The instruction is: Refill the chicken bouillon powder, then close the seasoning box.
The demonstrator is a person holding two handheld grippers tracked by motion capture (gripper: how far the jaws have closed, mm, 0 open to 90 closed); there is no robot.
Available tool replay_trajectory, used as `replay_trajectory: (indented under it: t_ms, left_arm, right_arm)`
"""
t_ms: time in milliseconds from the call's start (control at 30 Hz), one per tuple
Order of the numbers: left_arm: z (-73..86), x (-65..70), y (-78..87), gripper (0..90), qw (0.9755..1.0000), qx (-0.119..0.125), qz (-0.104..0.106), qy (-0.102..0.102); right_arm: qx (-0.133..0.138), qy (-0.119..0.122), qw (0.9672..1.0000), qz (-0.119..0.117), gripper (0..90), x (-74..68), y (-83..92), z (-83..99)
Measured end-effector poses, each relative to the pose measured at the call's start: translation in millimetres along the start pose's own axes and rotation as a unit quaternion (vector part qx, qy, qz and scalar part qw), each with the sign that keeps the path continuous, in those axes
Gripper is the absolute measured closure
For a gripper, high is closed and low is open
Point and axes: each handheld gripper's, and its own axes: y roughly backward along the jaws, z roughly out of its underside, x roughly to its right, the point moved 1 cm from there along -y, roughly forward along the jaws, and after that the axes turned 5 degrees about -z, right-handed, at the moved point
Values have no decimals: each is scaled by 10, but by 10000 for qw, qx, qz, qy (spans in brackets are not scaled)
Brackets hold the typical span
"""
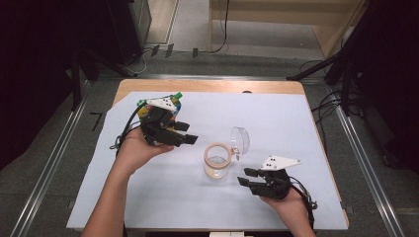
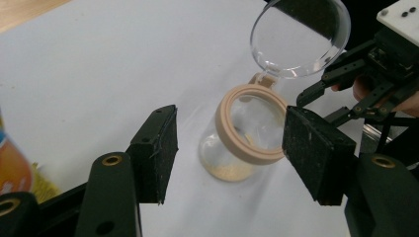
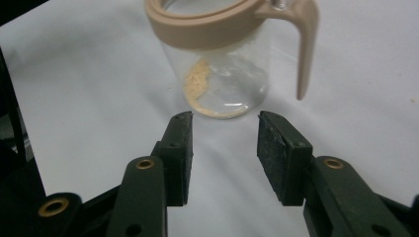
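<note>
The jar [image 1: 217,167], clear, light, likely slippery and breakable, stands between both open, empty tongs [image 1: 189,138] [image 1: 244,177], lid [image 1: 240,140] flipped up; its tan rim [image 2: 251,123] seems the firmest hold.

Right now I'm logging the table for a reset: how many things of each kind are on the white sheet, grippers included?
Clear jars with a beige rim and open flip lid: 1, jar
Colourful packets behind the left hand: 1, packet
Hand-held grippers: 2, left gripper, right gripper
Total: 4
</note>
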Motion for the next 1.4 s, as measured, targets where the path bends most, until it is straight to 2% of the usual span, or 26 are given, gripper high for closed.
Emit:
replay_trajectory:
  t_ms: [167, 433, 567, 700, 867, 1000, 1133, 1300, 1400]
  left_arm:
    - [91, -61, 90, 391, 9999, -3, -96, 131]
    - [217, -152, 249, 392, 9990, 70, -299, 310]
    - [263, -182, 313, 394, 9987, 26, -425, 293]
    - [312, -228, 402, 395, 9981, 80, -477, 387]
    - [359, -274, 529, 396, 9976, 119, -561, 389]
    - [420, -356, 636, 396, 9962, 199, -658, 528]
    - [490, -442, 673, 396, 9949, 196, -746, 652]
    - [547, -550, 691, 394, 9932, 17, -893, 745]
    - [610, -643, 746, 393, 9917, 50, -931, 887]
  right_arm:
    - [-71, 198, 9997, -153, 565, -60, -98, -33]
    - [-148, 348, 9987, -352, 559, -118, -199, -77]
    - [-140, 381, 9984, -403, 559, -127, -202, -94]
    - [-160, 382, 9981, -456, 559, -141, -220, -101]
    - [-218, 433, 9974, -538, 560, -179, -257, -100]
    - [-263, 478, 9967, -600, 559, -209, -289, -100]
    - [-292, 500, 9964, -626, 559, -225, -312, -100]
    - [-323, 557, 9957, -664, 558, -230, -342, -104]
    - [-336, 560, 9954, -706, 557, -241, -361, -112]
